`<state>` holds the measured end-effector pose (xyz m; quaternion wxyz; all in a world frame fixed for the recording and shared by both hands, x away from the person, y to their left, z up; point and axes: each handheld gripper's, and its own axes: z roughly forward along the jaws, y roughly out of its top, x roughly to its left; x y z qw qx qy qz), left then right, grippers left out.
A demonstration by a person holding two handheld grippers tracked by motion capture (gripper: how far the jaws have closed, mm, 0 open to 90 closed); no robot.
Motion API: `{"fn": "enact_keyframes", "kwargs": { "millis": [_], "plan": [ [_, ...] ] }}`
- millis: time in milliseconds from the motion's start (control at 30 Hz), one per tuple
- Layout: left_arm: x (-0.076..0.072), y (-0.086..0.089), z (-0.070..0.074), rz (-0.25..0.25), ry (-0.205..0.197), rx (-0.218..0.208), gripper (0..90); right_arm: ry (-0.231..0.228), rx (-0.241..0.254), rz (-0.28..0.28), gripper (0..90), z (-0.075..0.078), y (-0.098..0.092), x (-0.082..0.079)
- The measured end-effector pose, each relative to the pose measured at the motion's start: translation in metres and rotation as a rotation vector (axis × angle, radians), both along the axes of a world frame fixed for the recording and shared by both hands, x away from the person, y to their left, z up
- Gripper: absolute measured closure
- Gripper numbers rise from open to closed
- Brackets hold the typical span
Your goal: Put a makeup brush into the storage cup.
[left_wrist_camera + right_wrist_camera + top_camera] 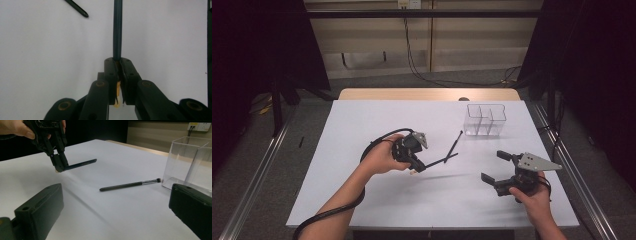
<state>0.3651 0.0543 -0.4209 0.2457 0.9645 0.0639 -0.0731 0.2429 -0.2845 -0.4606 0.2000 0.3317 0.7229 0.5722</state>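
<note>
Two slim dark brushes are in play on the white surface. One brush handle is clamped in the left claw, whose jaws are clenched tight on one end of it; the rest of the handle juts out level above the surface toward three o'clock in the high view. From the left gripper view the handle runs straight up to twelve o'clock from between the pinched jaws. A second brush lies flat on the surface, just past the held one's free end, its bristle end pointing at one o'clock toward the clear divided box. At roughly four o'clock on the surface the right claw is released, jaws spread wide with nothing between them, well apart from both brushes.
</note>
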Motion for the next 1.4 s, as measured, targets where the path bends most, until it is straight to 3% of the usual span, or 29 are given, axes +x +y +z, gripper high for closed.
{"fn": "enact_keyframes", "kwargs": {
  "millis": [67, 267, 333, 700, 767, 833, 933, 1067, 1133, 1400],
  "plan": [
    [-0.001, -0.001, 0.002, -0.002, -0.001, 0.008, 84.5, 0.024, 0.002, 0.016, 0.0, 0.001, 0.002, 0.003],
    [0.0, -0.005, 0.007, -0.014, 0.003, 0.006, 84.6, 0.025, -0.021, 0.035, 0.0, 0.004, 0.006, 0.006],
    [0.0, -0.007, 0.006, -0.015, -0.002, 0.003, 84.5, 0.05, -0.041, 0.042, 0.0, 0.003, 0.009, 0.01],
    [-0.004, -0.01, 0.002, -0.024, 0.003, 0.019, 84.5, 0.085, -0.101, 0.107, 0.0, 0.014, 0.023, 0.025],
    [-0.004, -0.01, 0.003, -0.027, 0.002, 0.032, 84.5, 0.1, -0.119, 0.12, 0.0, 0.016, 0.025, 0.028],
    [-0.005, -0.011, 0.004, -0.035, 0.006, 0.032, 84.5, 0.124, -0.175, 0.143, 0.0, 0.021, 0.03, 0.032],
    [-0.005, -0.013, 0.005, -0.033, 0.001, 0.031, 84.5, 0.138, -0.217, 0.155, 0.0, 0.025, 0.033, 0.035],
    [-0.006, -0.015, 0.004, -0.038, 0.004, 0.033, 84.6, 0.148, -0.257, 0.184, 0.0, 0.032, 0.04, 0.04],
    [-0.007, -0.016, 0.004, -0.062, -0.002, 0.056, 84.5, 0.157, -0.289, 0.201, 0.0, 0.035, 0.043, 0.043],
    [-0.006, -0.019, 0.007, -0.066, -0.009, 0.057, 84.5, 0.199, -0.382, 0.263, 0.0, 0.047, 0.06, 0.052]
  ]
}}
